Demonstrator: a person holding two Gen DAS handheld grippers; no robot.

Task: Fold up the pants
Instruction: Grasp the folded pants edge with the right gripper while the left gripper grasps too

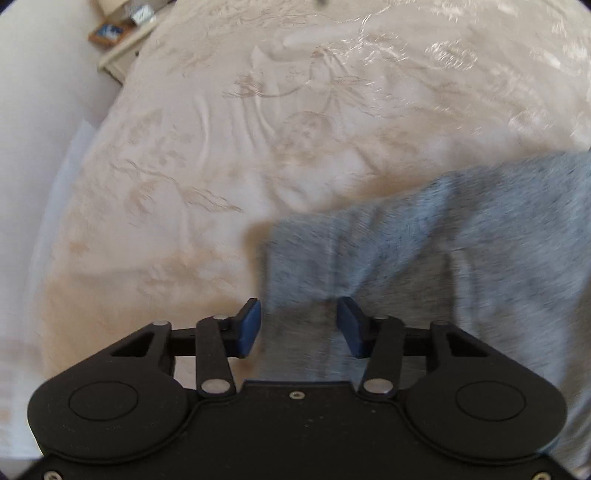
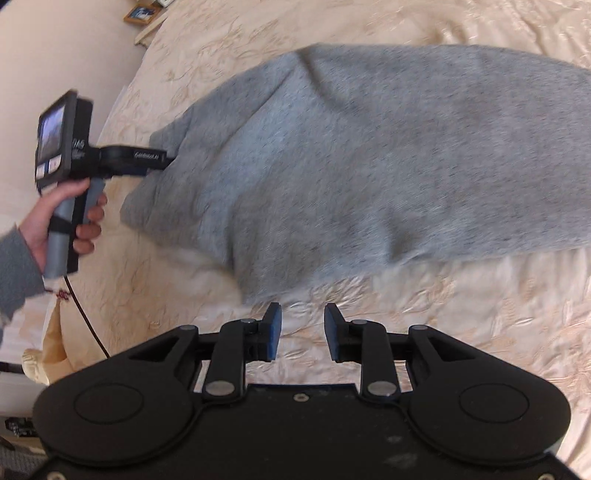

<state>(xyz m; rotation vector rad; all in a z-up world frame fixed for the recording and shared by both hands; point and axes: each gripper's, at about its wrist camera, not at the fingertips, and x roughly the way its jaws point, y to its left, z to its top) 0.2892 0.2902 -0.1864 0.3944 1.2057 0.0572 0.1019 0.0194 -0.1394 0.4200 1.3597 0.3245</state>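
The grey pants lie spread across a bed covered by a cream embroidered bedspread, which serves as the landmark here. They stretch from the bedspread's middle toward its right side, with one folded-over end nearest the left edge.

The left gripper hangs over that end; its jaws stand apart with grey cloth showing between them, though the blur leaves it unclear whether the pads touch the fabric, and they do not seem to pinch it. In the right wrist view the left gripper's nose sits against the pants' edge, held by a hand in a grey sleeve.

The right gripper hovers over bare bedspread just beside the pants' near edge, its jaws open with nothing between them.

A small framed picture sits beyond the bedspread's far left corner.
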